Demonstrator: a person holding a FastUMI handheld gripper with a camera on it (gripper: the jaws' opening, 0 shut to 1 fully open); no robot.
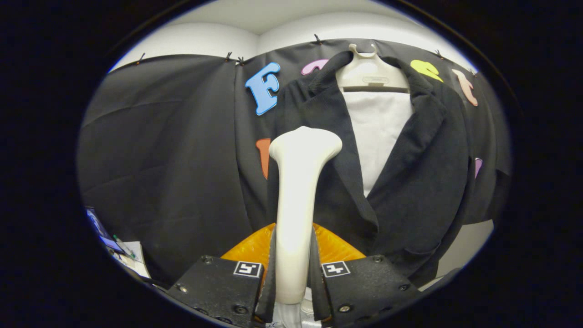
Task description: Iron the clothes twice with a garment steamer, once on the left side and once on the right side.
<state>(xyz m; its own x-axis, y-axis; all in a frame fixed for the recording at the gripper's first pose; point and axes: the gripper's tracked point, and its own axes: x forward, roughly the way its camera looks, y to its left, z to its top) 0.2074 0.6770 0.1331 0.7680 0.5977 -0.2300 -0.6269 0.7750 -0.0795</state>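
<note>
Gripper (pixel 294 273) fingers clench the pale steamer (pixel 298 200) handle between them, its wide head upright just ahead, against the left lapel of the dark jacket (pixel 410 173) hanging on a white hanger (pixel 371 73) beyond.

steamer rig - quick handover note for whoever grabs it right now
Gripper: shut on the steamer, handle between both fingers, head up.
Steamer head sits in front of one lapel of the dark jacket; whether it touches the cloth cannot be told.
Jacket hangs on a white hanger over a white inner panel, against the booth wall.
Done: steamer picked up.
Left: passes cannot be confirmed, so do left and right.
</note>
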